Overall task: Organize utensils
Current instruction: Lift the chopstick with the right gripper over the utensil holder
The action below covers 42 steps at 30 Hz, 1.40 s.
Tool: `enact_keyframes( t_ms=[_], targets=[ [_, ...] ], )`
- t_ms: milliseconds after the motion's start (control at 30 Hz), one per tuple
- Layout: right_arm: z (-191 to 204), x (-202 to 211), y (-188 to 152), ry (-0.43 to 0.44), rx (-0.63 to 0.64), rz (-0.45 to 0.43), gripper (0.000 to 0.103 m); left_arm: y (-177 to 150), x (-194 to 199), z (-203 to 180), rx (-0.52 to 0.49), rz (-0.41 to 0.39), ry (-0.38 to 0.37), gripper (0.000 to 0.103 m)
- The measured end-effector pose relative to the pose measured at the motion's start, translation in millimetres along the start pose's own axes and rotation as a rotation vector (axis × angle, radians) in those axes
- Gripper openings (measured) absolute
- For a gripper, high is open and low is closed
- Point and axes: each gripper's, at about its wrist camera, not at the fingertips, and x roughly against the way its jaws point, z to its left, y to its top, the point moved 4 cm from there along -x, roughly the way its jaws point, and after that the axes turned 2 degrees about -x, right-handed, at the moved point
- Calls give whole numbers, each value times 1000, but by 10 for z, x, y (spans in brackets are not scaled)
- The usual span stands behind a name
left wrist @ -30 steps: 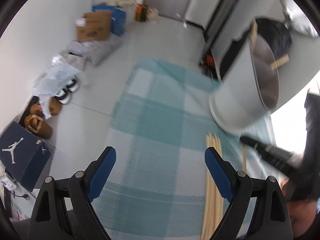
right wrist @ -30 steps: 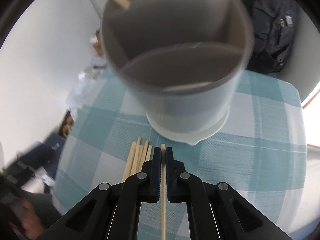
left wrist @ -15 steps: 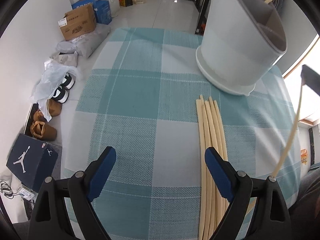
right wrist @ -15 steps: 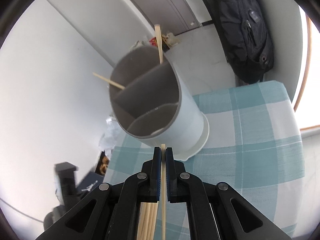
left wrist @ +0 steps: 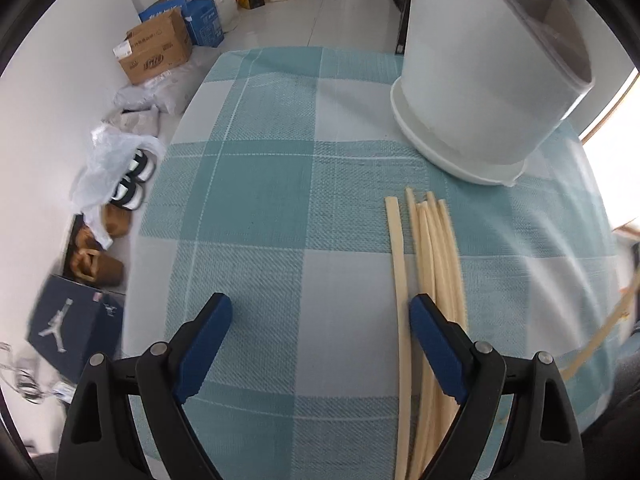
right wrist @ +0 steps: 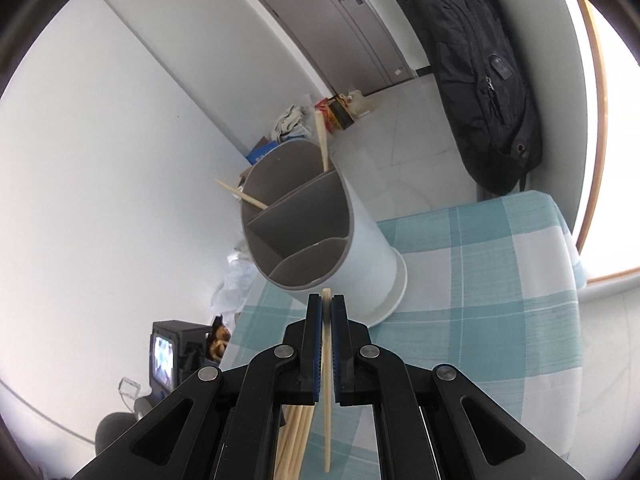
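Observation:
A white round utensil holder (left wrist: 488, 80) with grey inner dividers (right wrist: 298, 216) stands on the teal checked cloth (left wrist: 280, 200); two chopsticks (right wrist: 322, 140) lean in its far compartment. Several pale chopsticks (left wrist: 432, 264) lie side by side in front of it. My left gripper (left wrist: 320, 320) is open and empty, low over the cloth, its right finger beside the bundle. My right gripper (right wrist: 327, 304) is shut on a single chopstick (right wrist: 327, 400), held above the table with its tip toward the holder. That chopstick also shows at the left wrist view's right edge (left wrist: 600, 340).
The table's left edge drops to a floor with a cardboard box (left wrist: 154, 50), plastic bags (left wrist: 108, 152), shoes and a dark shoe box (left wrist: 68, 328). A black backpack (right wrist: 480, 72) hangs behind the table's far right. A window (right wrist: 612, 120) lies to the right.
My right gripper has lifted the single chopstick up and back from the holder. My left gripper has come lower and closer to the bundle on the cloth.

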Motion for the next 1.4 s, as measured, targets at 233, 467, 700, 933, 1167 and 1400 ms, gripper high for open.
enact_keyframes(
  t_ms=[233, 467, 700, 933, 1167, 1400],
  targets=[
    [-72, 83, 61, 7, -16, -17, 3, 148, -50, -35, -23, -4, 21, 88],
    [-128, 100, 113, 6, -18, -22, 3, 253, -26, -169, -74, -16, -34, 42],
    [-128, 85, 138, 4, 5, -23, 3, 307, -18, -204, -77, -14, -84, 4],
    [-103, 119, 162, 8, 20, -39, 3, 340, 61, -117, 23, -69, -147, 2],
    [37, 199, 121, 15, 73, -75, 3, 300, 608, -134, 53, -254, -172, 2],
    [216, 269, 28, 16, 143, -113, 3, 303, 981, -162, 50, -395, -172, 2]
  ],
)
